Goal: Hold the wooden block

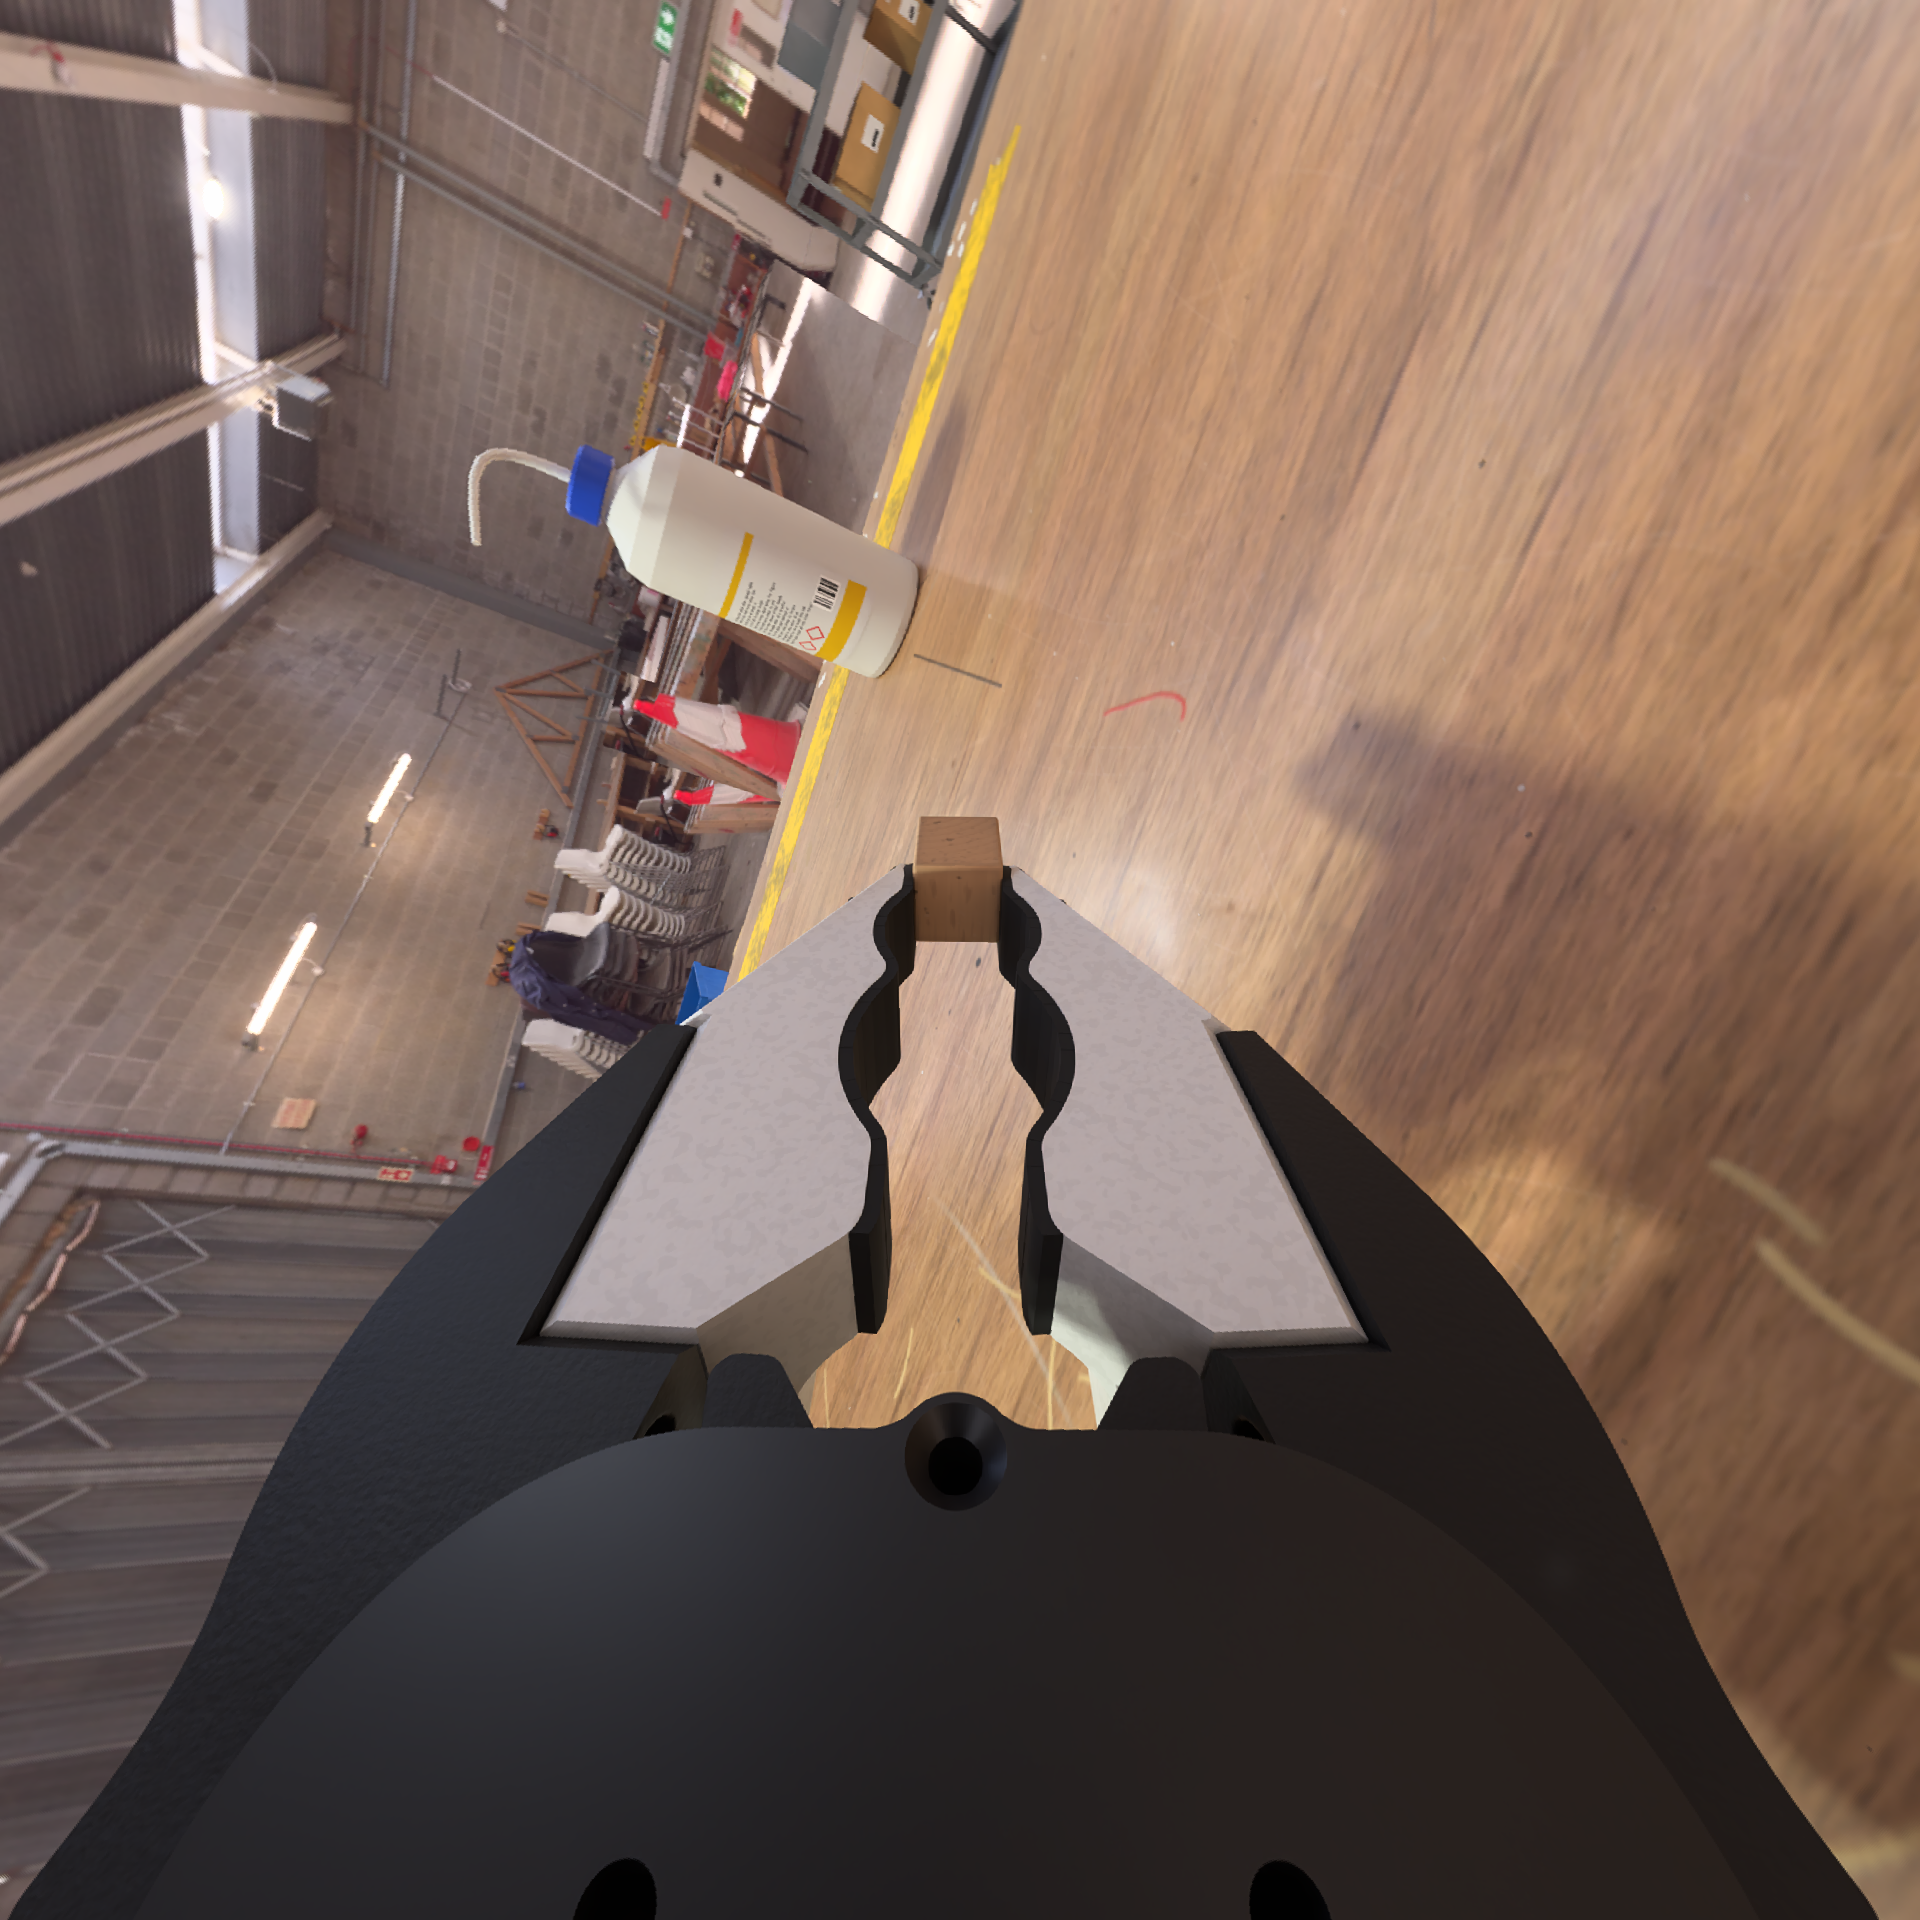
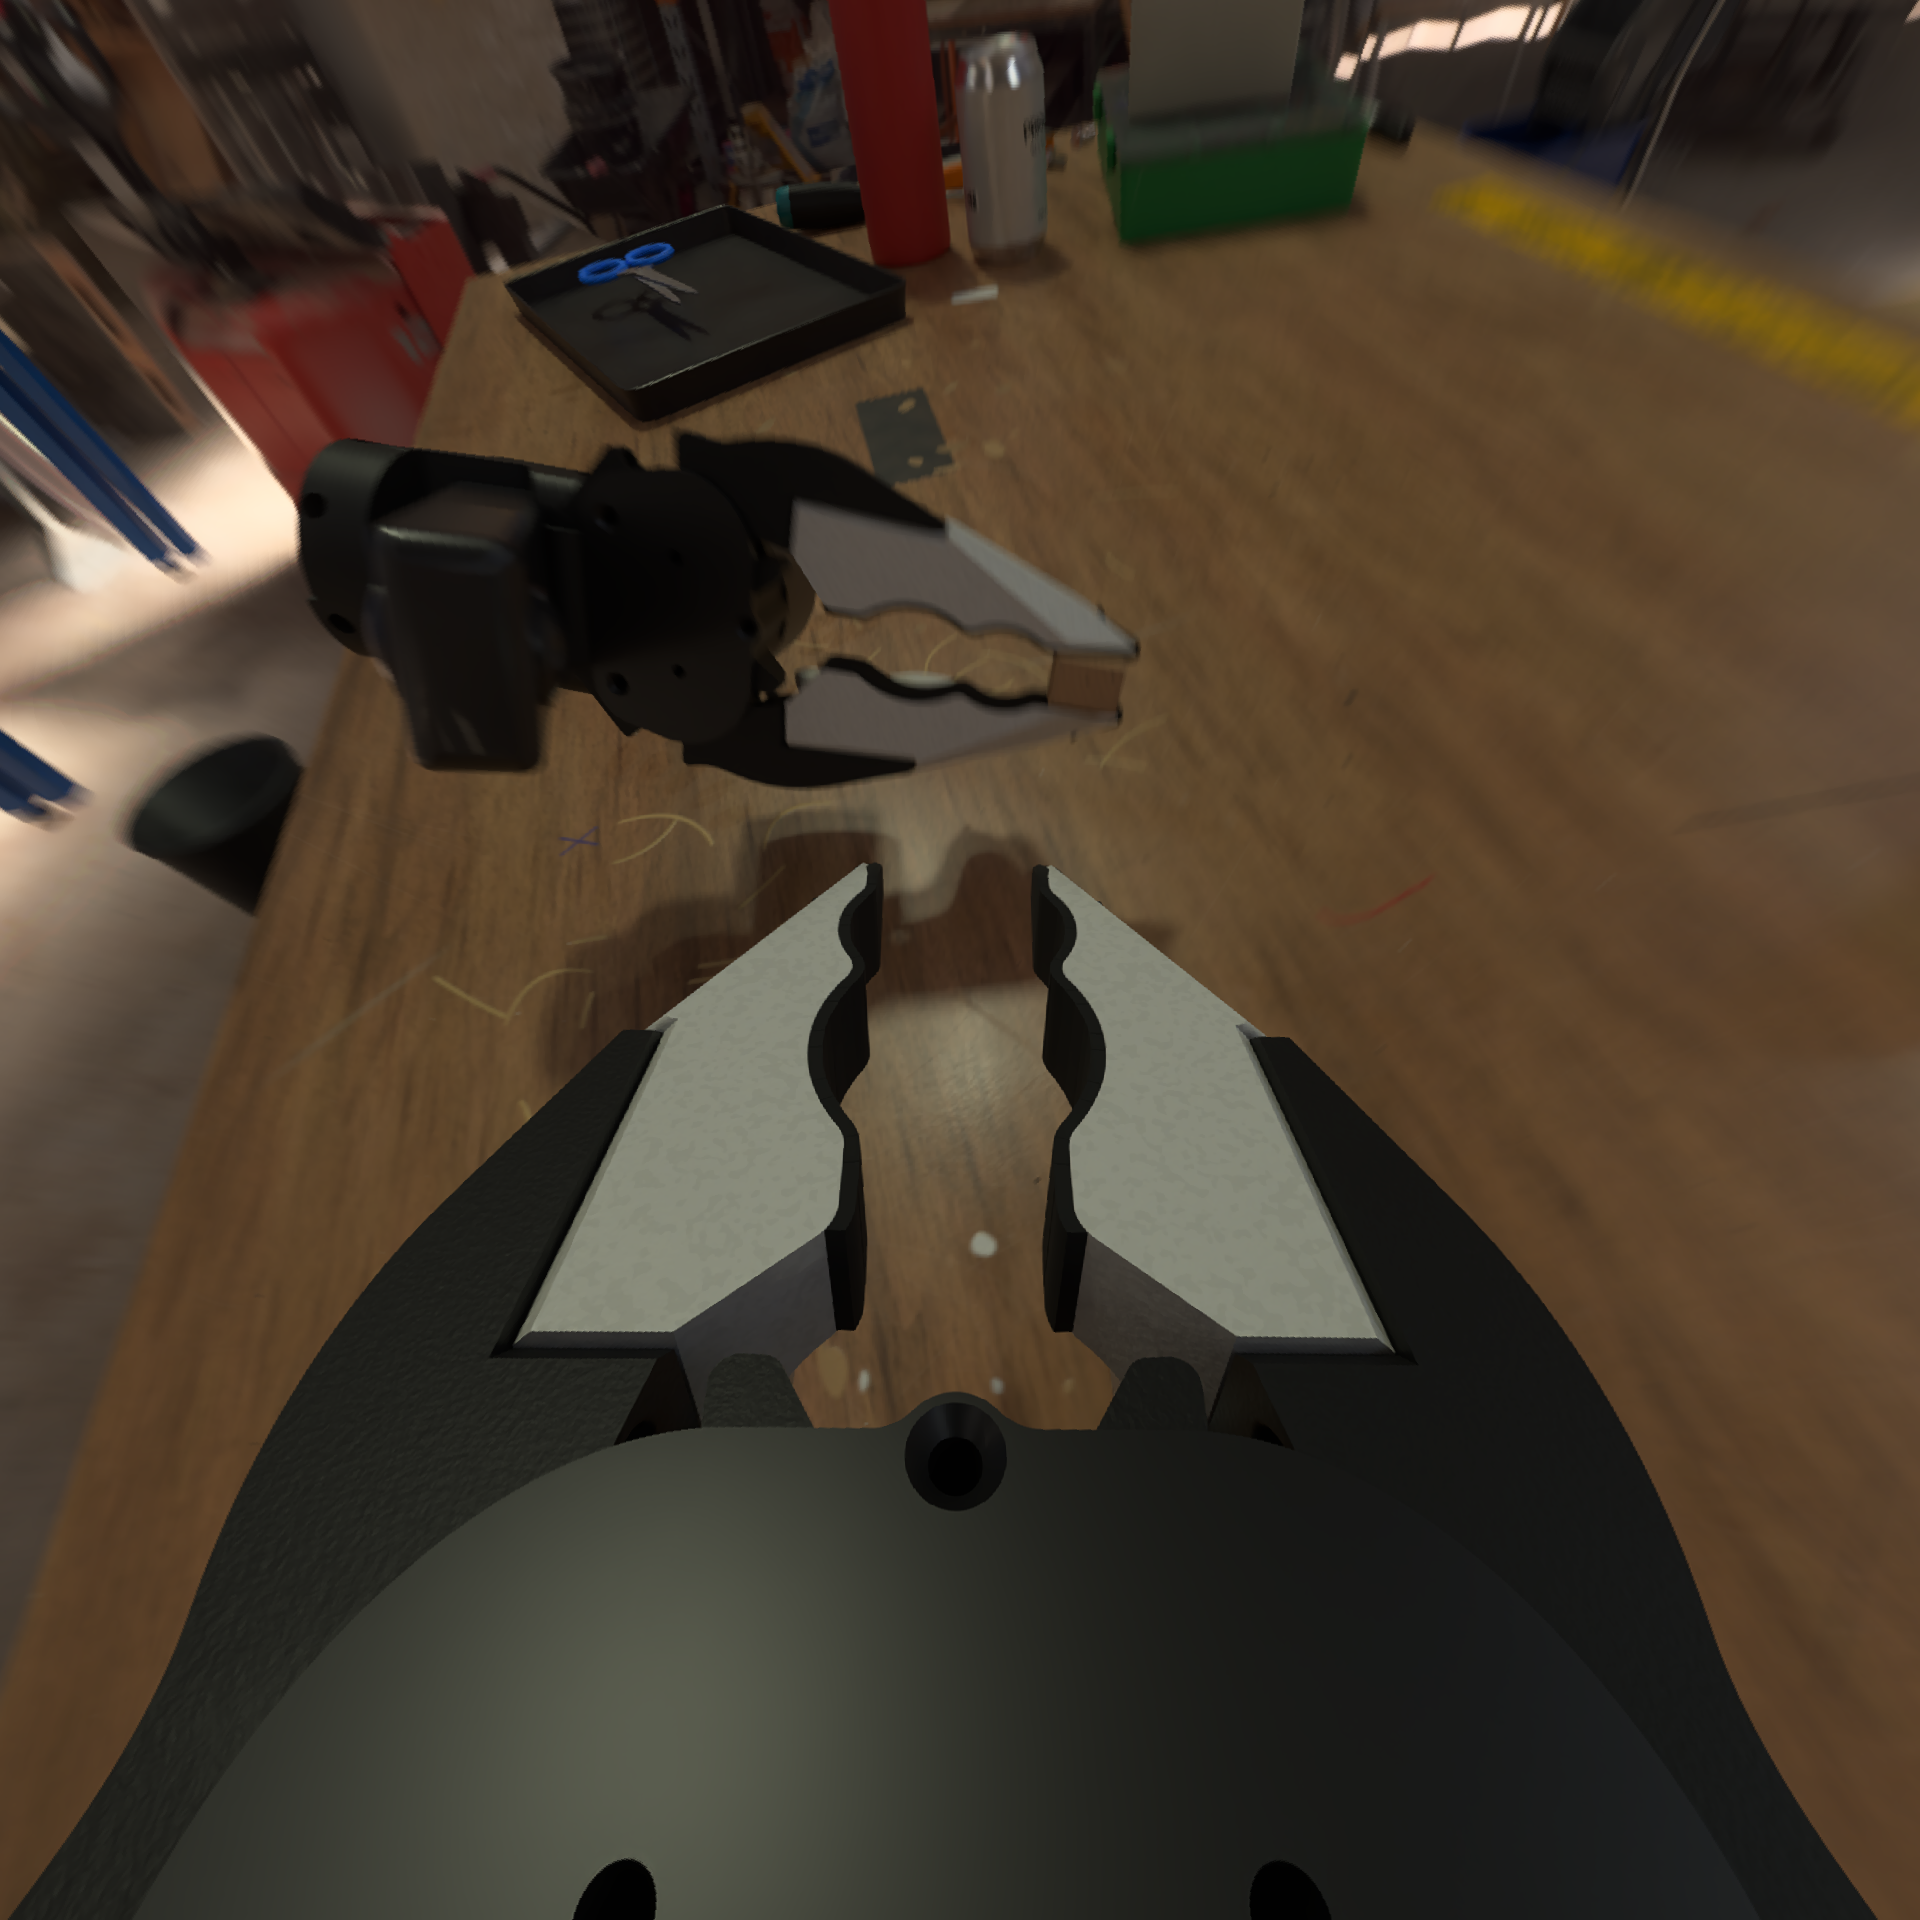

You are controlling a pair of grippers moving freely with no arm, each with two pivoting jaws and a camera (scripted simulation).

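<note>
A small light wooden block (image 1: 958, 879) sits pinched between the tips of my left gripper (image 1: 958, 904), which is shut on it and holds it above the wooden table (image 1: 1455, 520). The left gripper's view is rolled on its side. In the right wrist view the left gripper (image 2: 1093, 681) shows ahead, lying sideways above the table with the block (image 2: 1087, 685) between its fingertips. My right gripper (image 2: 956, 883) is open and empty, hovering over the table just behind the left one.
A white wash bottle (image 1: 758, 561) with a blue cap stands on the table beyond the block. A black tray (image 2: 831, 260) with scissors (image 2: 629, 265), a red cylinder (image 2: 894, 125), a silver can (image 2: 1003, 135) and a green box (image 2: 1236, 166) stand at the far end. A dark round object (image 2: 213, 810) lies at the left edge.
</note>
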